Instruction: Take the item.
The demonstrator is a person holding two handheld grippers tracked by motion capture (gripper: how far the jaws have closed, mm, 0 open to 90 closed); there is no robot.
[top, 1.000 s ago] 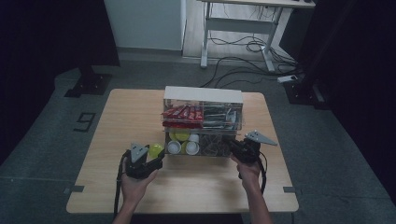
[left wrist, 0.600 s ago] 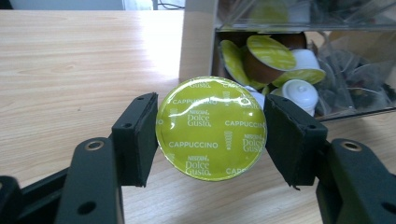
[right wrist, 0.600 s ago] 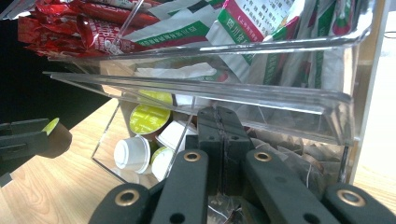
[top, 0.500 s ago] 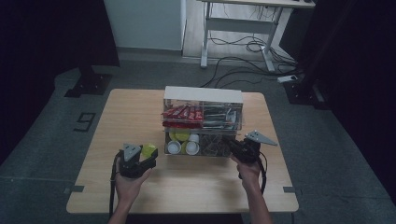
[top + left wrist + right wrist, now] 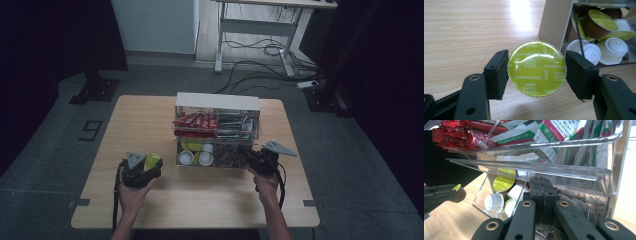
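While clamped by left gripper (image 5: 537,72), capsule (image 5: 537,69) beside organizer's edge (image 5: 554,22).

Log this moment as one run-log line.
left gripper: shut on green capsule, left of organizer | right gripper: shut, empty, at lower bin front | capsule not yet set down

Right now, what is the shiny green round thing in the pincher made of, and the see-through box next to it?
The capsule held by the left gripper has a glossy lid, probably foil: light glints off its printed green face. The organizer looks like clear hard plastic, maybe acrylic: you see packets through its smooth, reflective walls.
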